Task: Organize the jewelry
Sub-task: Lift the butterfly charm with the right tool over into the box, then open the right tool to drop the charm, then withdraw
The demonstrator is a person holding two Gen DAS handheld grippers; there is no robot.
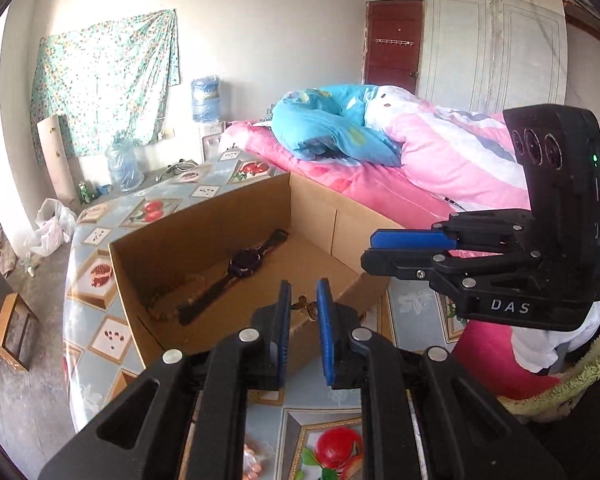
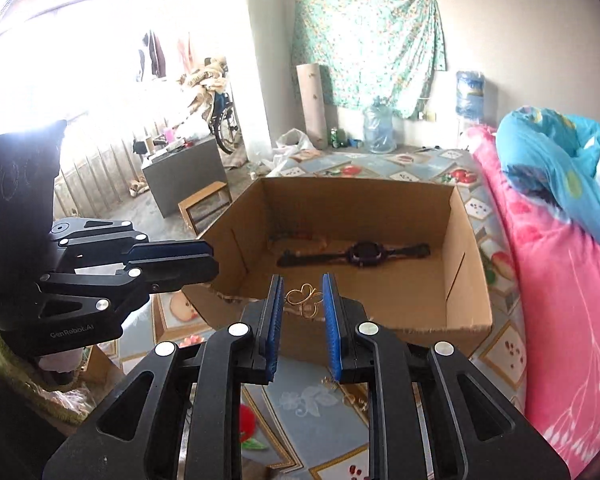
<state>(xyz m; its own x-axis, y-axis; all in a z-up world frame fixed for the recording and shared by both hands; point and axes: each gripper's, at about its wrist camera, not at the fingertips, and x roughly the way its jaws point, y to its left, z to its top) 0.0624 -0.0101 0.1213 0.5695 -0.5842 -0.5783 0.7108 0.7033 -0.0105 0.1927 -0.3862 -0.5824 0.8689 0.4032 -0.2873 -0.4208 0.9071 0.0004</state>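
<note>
Left gripper (image 1: 304,286) and right gripper (image 2: 302,280) each seem to pinch a gold butterfly (image 1: 305,309) (image 2: 300,298) above the box (image 1: 204,216) near edge, jaws narrowed onto it. Looks like thin wire: light, bendy, slippery. Grip gently across the wings.

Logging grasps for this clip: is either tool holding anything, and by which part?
Each seems to. The left tool pinches a gold butterfly by its wing edges between its pads; the right tool appears to hold a second butterfly the same way.
</note>
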